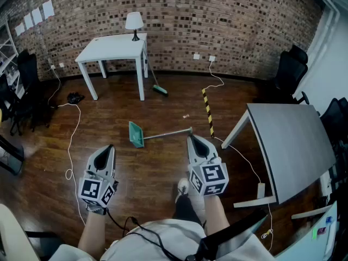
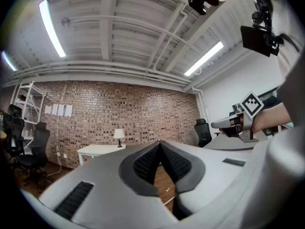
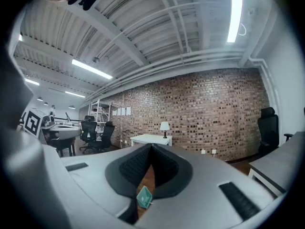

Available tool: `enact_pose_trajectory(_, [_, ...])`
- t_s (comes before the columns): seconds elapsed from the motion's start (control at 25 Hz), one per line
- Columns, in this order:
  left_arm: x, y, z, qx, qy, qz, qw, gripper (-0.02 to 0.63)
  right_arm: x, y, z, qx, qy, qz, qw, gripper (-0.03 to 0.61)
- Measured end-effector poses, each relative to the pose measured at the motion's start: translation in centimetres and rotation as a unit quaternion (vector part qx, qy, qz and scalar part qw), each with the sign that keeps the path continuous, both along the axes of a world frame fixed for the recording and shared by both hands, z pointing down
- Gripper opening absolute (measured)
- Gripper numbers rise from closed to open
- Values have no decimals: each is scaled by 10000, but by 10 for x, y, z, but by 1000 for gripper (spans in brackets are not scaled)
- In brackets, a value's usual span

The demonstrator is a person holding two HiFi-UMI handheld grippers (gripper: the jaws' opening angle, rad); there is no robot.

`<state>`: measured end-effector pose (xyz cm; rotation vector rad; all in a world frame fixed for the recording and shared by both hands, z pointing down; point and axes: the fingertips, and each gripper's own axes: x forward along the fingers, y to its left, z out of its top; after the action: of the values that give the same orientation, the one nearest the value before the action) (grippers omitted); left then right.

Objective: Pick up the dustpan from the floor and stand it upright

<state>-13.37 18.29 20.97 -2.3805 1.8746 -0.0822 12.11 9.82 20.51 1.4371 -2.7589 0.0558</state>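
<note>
Left claw (image 1: 110,146), right claw (image 1: 191,137) level, shut, dustpan (image 1: 136,135) ahead

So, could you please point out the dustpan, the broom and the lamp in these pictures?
dustpan (image 1: 136,135), head view, on its green pan, not the long handle.
broom (image 1: 160,90), head view, on its green brush head.
lamp (image 1: 134,20), head view, on its white shade.

Dustpan (image 1: 136,134): teal pan, silver handle. Floor (image 1: 157,170): dark brown wood planks. Wall (image 1: 228,15): red-brown brick pattern. Table (image 1: 114,49): white. Lamp (image 1: 134,23): white shade, black base. Floor strip (image 1: 207,111): yellow-and-black stripes. Desk (image 1: 293,140): grey. Left gripper (image 1: 110,147) and right gripper (image 1: 191,138): grey shells, black pads, black-and-white square markers.
</note>
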Motion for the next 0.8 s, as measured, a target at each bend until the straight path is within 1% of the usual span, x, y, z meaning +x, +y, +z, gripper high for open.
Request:
enact_pose_trajectory(0.12, [8,-51,2,45,-15,27,10000,-3,3,-49,7,104,276,-67,9995,-8])
enact_pose_trajectory(0.24, [13,-109,5,30,165,-26,9999,-3,6,-108,13,230,559,-145,9981,-8])
enact_pose_trajectory(0.4, [40,-188,3,89,203,78,9997,-3,25,-194,6,314,526,-210,9979,-8])
enact_pose_trajectory(0.56, [64,-260,-6,130,258,40,9996,-2,51,-270,5,299,551,-248,9977,-8])
enact_pose_trajectory(0.68, [71,-293,-5,46,118,-28,9999,-2,60,-310,9,305,595,-294,9973,-8])
enact_pose_trajectory(0.8, [63,-316,-3,-38,1,-174,9998,-2,54,-338,14,200,451,-408,9979,-8])
